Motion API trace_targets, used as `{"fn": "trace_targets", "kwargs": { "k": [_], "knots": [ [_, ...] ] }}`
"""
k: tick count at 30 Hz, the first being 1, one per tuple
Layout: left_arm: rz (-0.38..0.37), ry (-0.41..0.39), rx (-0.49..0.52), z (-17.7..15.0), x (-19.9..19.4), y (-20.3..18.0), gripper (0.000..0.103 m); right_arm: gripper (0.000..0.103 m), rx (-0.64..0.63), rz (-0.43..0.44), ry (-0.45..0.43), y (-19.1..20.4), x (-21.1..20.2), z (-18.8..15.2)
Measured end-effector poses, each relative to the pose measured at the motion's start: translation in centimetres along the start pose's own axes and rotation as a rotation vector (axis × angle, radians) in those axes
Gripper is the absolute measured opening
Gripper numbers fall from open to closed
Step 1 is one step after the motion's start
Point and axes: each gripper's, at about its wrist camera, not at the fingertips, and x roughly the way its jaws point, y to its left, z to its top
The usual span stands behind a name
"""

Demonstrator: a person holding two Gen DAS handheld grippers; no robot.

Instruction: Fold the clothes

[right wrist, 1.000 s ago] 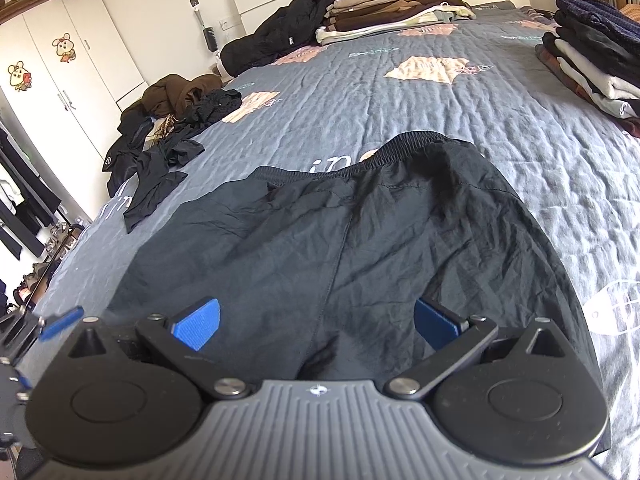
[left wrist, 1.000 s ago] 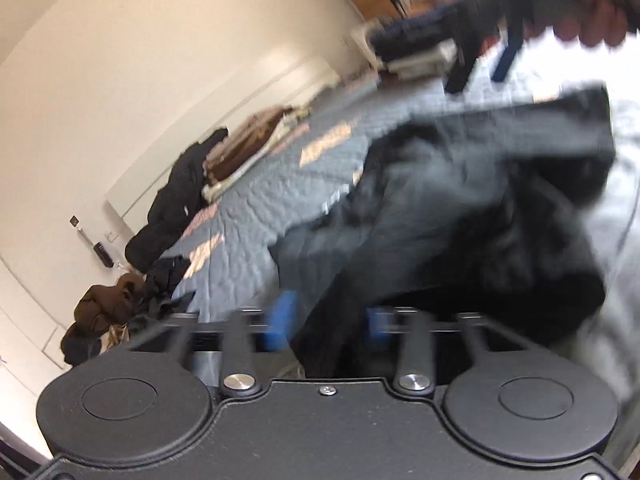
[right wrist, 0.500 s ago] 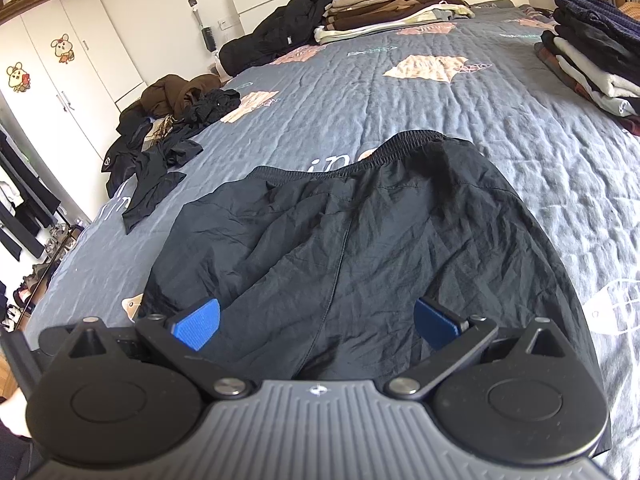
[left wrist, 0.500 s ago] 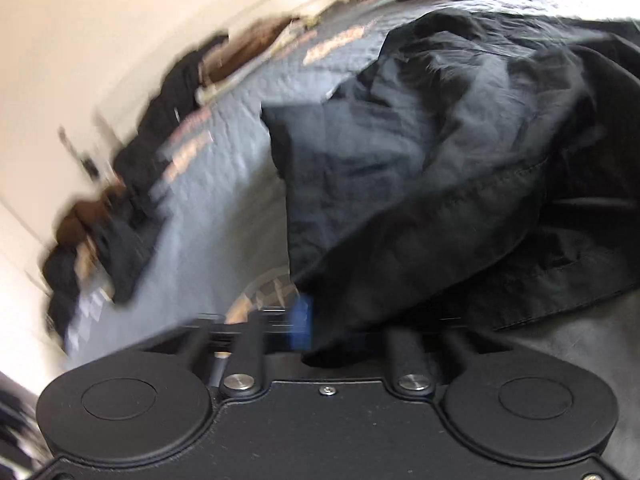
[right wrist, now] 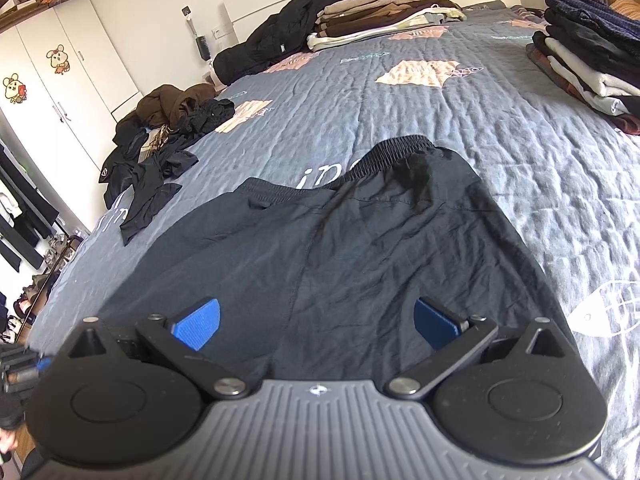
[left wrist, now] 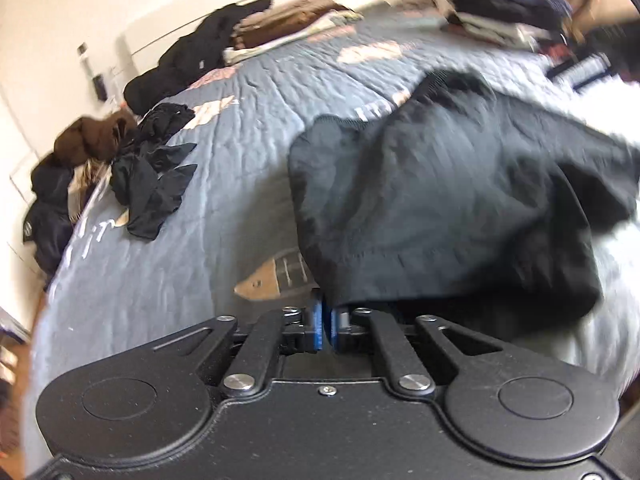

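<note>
Left gripper pinched tight on a hem corner of the black shorts, lifting that side. Right gripper spread wide, empty, low over the other hem. Shorts spread on a grey quilt; folded stacks and loose clothes along the edges; white wardrobe behind.

I can read only part of a word, white letters "in", printed on the grey bedspread just beyond the black shorts. Other bedspread patches carry writing too small to read.
</note>
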Motion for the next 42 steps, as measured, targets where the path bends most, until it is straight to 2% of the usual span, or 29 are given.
{"fn": "trace_targets", "kwargs": {
  "k": [2,3,4,8,10,11,13,17,19,26,27,28,31,35,39,41,42],
  "knots": [
    [-0.046,0.009,-0.023,-0.5,-0.8,-0.9,0.033,0.103,0.003,0.0,-0.006,-0.1,-0.2,0.1],
    [-0.069,0.014,-0.035,-0.8,-1.1,-1.4,0.047,0.103,0.005,0.001,-0.009,-0.2,-0.4,0.1],
    [-0.092,0.018,-0.046,-1.1,-1.5,-1.9,0.054,0.103,0.007,0.002,-0.013,-0.3,-0.5,0.2],
    [-0.184,0.037,-0.092,-2.2,-3.0,-3.8,0.055,0.103,0.023,0.007,-0.025,-0.7,-1.0,0.6],
    [-0.208,0.045,-0.168,-2.3,-1.2,-4.4,0.055,0.103,0.029,0.007,-0.03,-0.9,-1.2,0.7],
    [-0.219,0.048,-0.208,-2.3,-0.2,-4.7,0.054,0.103,0.031,0.007,-0.032,-0.9,-1.4,0.7],
    [-0.241,0.056,-0.288,-2.3,1.9,-5.2,0.041,0.103,0.03,0.008,-0.037,-1.0,-1.6,0.6],
    [-0.278,0.072,-0.444,-2.5,5.8,-5.9,0.04,0.103,0.029,0.008,-0.046,-1.2,-2.2,0.6],
    [-0.293,0.104,-0.506,-2.6,7.1,-5.4,0.04,0.103,0.033,0.007,-0.046,-1.4,-2.3,0.6],
    [-0.333,0.15,-0.522,-3.0,8.3,-6.5,0.039,0.103,0.035,0.005,-0.037,-1.6,-2.1,0.5],
    [-0.338,0.156,-0.524,-3.1,8.4,-6.6,0.035,0.103,0.035,0.005,-0.035,-1.6,-2.1,0.4],
    [-0.348,0.16,-0.532,-3.2,8.5,-6.7,0.022,0.103,0.034,0.005,-0.033,-1.6,-2.0,0.4],
    [-0.371,0.137,-0.554,-3.4,8.0,-6.7,0.0,0.103,0.02,0.008,-0.032,-1.2,-2.1,0.3],
    [-0.422,0.094,-0.565,-3.5,6.2,-7.5,0.0,0.103,0.013,0.009,-0.032,-1.0,-2.1,0.2],
    [-0.421,0.132,-0.449,-3.7,4.5,-10.1,0.0,0.103,0.021,0.011,-0.034,-1.1,-2.2,0.3],
    [-0.392,0.157,-0.38,-4.0,4.0,-11.1,0.0,0.103,0.02,0.012,-0.035,-1.1,-2.2,0.3],
    [-0.39,0.15,-0.395,-4.0,3.9,-11.0,0.0,0.103,0.02,0.013,-0.036,-1.1,-2.2,0.3]
  ]
}}
